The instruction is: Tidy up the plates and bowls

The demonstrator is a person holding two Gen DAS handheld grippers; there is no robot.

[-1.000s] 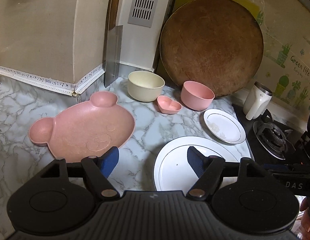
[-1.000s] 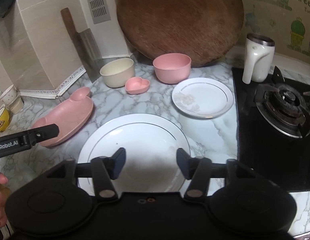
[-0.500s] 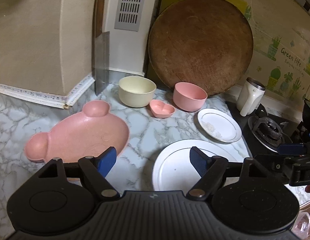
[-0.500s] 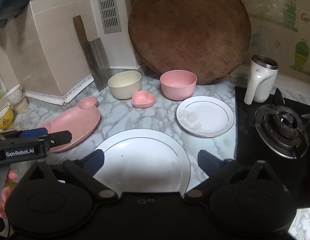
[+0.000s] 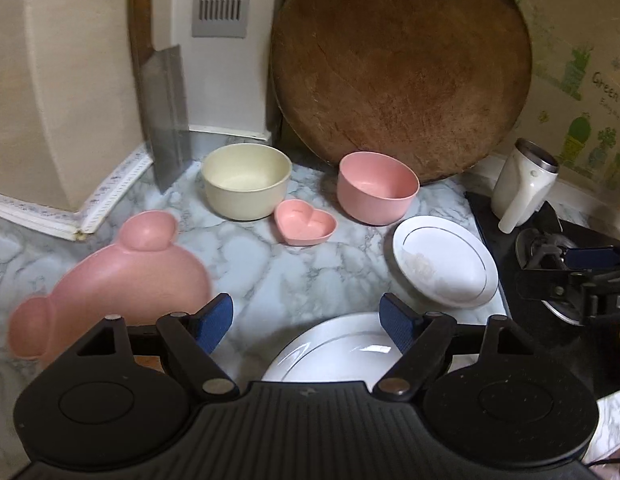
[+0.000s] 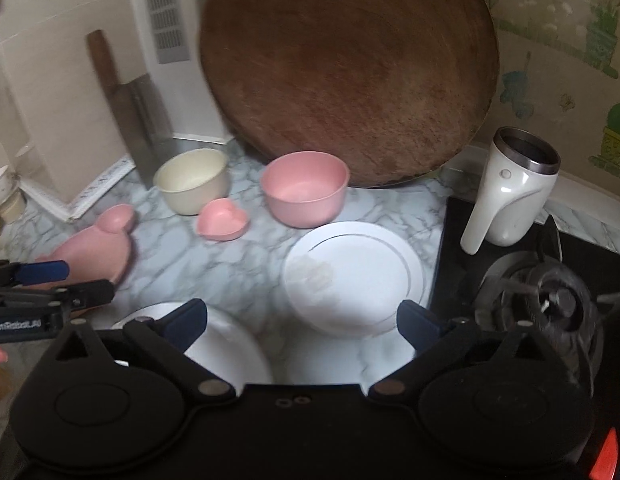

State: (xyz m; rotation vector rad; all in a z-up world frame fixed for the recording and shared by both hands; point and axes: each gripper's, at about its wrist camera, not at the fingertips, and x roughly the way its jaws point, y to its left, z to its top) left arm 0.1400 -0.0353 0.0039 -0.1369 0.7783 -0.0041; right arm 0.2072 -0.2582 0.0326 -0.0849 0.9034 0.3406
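A pink bear-shaped plate lies at the left of the marble counter. Behind it stand a cream bowl, a small pink heart dish and a pink bowl. A small white plate lies to the right, and a large white plate sits nearest me. My left gripper is open above the counter at the large plate's far edge. My right gripper is wide open at the small plate's near rim, nothing between its fingers.
A round wooden board and a cleaver lean on the back wall. A white mug stands on the black gas stove at the right. Small cups sit at the far left.
Both grippers moved forward toward the bowls. The right one opened wide and shifted from the large plate to the small one. The left one widened slightly.
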